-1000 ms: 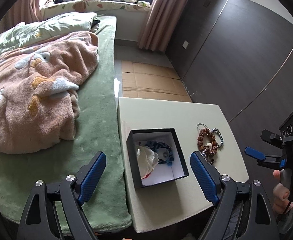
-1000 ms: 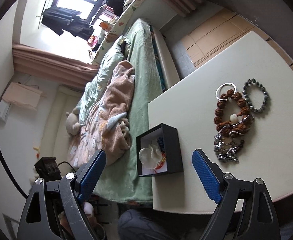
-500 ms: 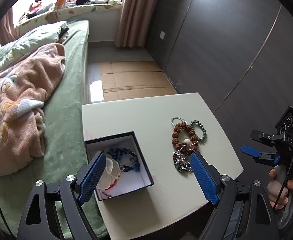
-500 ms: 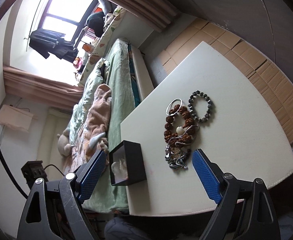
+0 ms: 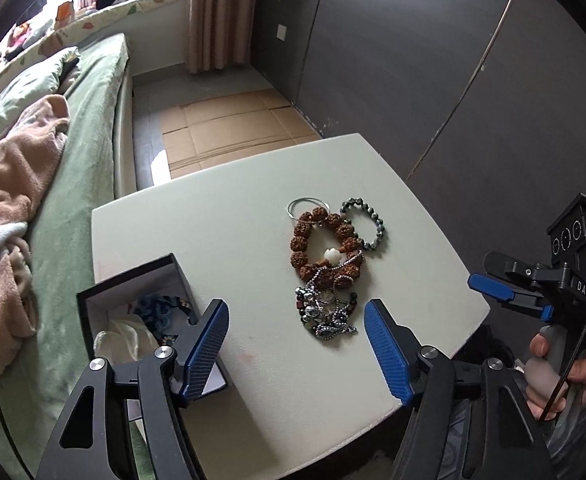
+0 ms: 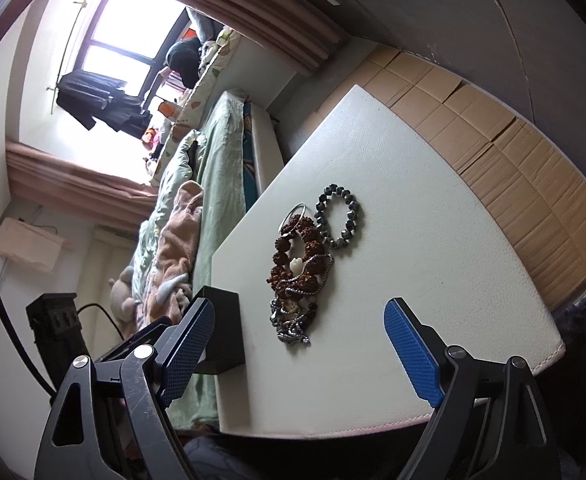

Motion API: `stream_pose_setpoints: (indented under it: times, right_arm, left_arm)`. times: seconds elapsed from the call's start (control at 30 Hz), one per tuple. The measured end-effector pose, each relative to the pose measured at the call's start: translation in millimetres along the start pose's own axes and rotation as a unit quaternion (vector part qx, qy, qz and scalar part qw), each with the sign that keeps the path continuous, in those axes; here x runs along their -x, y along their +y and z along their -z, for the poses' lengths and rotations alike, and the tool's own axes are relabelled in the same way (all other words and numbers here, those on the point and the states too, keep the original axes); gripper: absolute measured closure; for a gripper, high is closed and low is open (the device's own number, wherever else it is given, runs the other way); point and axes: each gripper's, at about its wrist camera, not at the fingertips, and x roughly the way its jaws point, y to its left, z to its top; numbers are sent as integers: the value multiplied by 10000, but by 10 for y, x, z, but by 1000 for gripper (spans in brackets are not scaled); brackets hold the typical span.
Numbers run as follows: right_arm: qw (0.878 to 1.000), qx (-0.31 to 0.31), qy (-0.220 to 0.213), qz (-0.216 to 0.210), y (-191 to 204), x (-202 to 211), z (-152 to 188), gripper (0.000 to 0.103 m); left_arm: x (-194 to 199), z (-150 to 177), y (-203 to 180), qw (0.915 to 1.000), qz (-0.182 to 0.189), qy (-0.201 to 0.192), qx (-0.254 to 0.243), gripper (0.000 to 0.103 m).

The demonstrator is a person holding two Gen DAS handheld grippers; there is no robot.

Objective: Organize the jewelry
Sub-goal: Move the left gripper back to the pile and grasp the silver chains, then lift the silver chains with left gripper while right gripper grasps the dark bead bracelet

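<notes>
Bed [image 5: 89, 128] with green cover runs along the left of the white table [image 5: 229, 240]; a peach blanket [image 5: 9, 184] is heaped on it. Flattened cardboard [image 5: 229, 120] lies on the floor past the table's far edge. Only the right wrist view shows the bright window [image 6: 105, 60] with dark clothes hanging in front of it.

Black jewelry box [image 5: 141, 312] sits at the table's left edge, next to the bed. From my left wrist camera I look into it: white lining, a blue bracelet [image 5: 161, 308] and a pale crumpled piece inside. From my right wrist camera the box [image 6: 223, 332] shows only its dark outer wall; contents hidden.

The loose jewelry lies mid-table, well apart from the box: a brown bead bracelet [image 5: 325, 248] with one white bead, a dark bead bracelet [image 5: 367, 224] touching its right side, a thin silver ring [image 5: 305, 206] at the far end, and a tangle of silver chain [image 5: 325, 312] at the near end.

My left gripper [image 5: 295, 338] hangs above the near table, fingers spread wide, holding nothing, the chain tangle between them in view. My right gripper [image 6: 299, 338] is likewise spread and empty; the left view shows it [image 5: 505, 292] off the table's right edge, my hand [image 5: 557, 372] on its handle.
</notes>
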Motion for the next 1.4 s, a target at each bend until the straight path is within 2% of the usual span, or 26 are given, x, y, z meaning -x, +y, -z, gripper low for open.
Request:
stream_pose_setpoints:
  times: [0.17,0.23,0.4,0.5,0.63,0.73,0.77,0.83,0.87,0.93,1.17,1.4]
  right_arm:
    - [9994,14,-180,-307,-161,-44,82,15]
    - [9998,-26,-155,-125,-194,-72,97,15]
    - [9978,246,-422,453,-145,-29,99,15]
    - [9982,228,-328,443,-157,-75,109,15]
    - [9977,279,-284,547,-142,-114,116,15]
    - [9971,290,-313,630,-139,-128,97,15]
    - [9967,312,-341,664,-131,-128,77,15]
    - [9958,419,-384,724,-87,-132,29,15]
    - [9951,497,-383,759,-60,-146,0,17]
    - [9938,615,-343,860,-17,-204,-55,19]
    - [9844,1075,-55,1395,141,-539,-236,37]
    - [9727,1405,71,1844,240,-799,-370,47]
  left_arm:
    - [-244,-21,-156,9993,-21,298,-234,37]
    - [-351,-21,-203,9985,-40,449,-323,39]
    - [-646,2,-254,9961,-143,772,-390,44]
    - [-826,19,-244,9952,-192,910,-296,50]
    - [-1042,50,-241,9934,-312,1086,-214,51]
    - [-1151,71,-231,9925,-322,1168,-148,69]
    - [-1155,70,-231,9934,-279,1109,-126,77]
    - [-1127,61,-249,9942,-316,1013,-192,83]
    - [-1096,40,-263,9944,-370,950,-263,89]
    - [-1047,10,-260,9949,-355,904,-276,89]
    - [-799,-148,-169,9981,-205,581,-54,90]
    - [-531,-263,-7,9993,-243,210,208,90]
